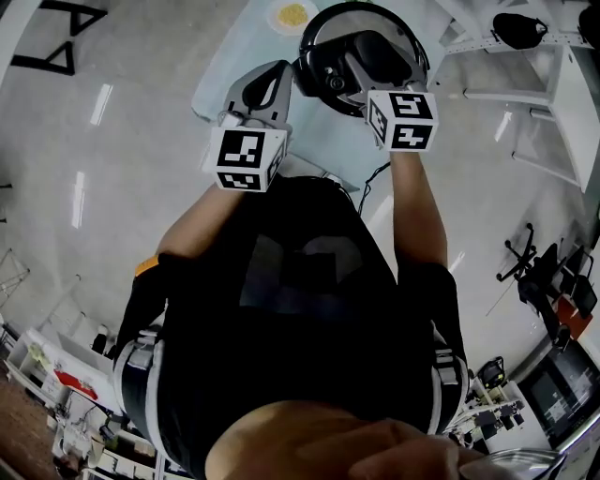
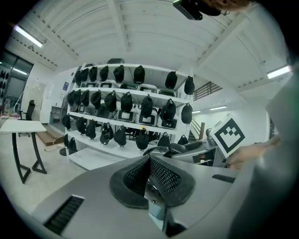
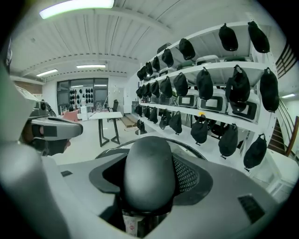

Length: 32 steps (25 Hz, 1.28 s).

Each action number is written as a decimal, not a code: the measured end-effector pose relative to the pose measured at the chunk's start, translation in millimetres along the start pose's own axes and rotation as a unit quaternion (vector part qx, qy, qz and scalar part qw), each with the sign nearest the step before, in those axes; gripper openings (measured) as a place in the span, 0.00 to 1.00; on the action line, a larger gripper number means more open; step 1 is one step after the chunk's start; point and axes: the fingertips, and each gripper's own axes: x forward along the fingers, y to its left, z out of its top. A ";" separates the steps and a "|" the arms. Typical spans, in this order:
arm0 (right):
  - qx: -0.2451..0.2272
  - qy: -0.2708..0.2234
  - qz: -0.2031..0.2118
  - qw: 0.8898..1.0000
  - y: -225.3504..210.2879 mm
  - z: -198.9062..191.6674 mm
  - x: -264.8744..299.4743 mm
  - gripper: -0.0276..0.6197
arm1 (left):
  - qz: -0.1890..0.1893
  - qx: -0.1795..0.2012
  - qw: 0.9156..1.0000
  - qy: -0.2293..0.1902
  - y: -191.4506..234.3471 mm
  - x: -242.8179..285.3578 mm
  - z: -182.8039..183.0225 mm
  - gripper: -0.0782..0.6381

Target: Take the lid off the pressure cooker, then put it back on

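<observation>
Right gripper view: we see the right hand-held gripper (image 3: 148, 177) spread wide, clamped on the lid handle (image 3: 149, 156); left hand-held gripper (image 2: 149, 163) pinched together, empty.

The round glass lid with black handle (image 1: 375, 21) sits between the right gripper's (image 1: 354, 64) jaws, above the pale tabletop (image 1: 220, 84). The left gripper (image 1: 279, 77) is just left of it. A small round dish (image 1: 292, 16) lies beyond, apparently on the tabletop.
</observation>
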 end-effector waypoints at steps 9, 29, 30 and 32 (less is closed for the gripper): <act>0.016 0.024 -0.003 1.000 -60.2 -36.6 -10.5 0.50 | 0.015 0.026 0.999 0.017 -33.0 32.7 -5.4 0.12; 0.019 0.070 0.063 0.995 -84.9 -60.6 27.3 0.50 | 0.053 0.031 0.996 0.062 -40.0 33.1 -49.6 0.12; 0.024 0.072 0.059 0.995 -85.9 -60.3 28.9 0.50 | 0.052 0.031 0.996 0.062 -40.7 33.5 -50.5 0.12; 0.035 0.078 0.048 0.995 -88.0 -60.3 31.2 0.50 | 0.048 0.032 0.996 0.062 -41.8 34.3 -51.2 0.12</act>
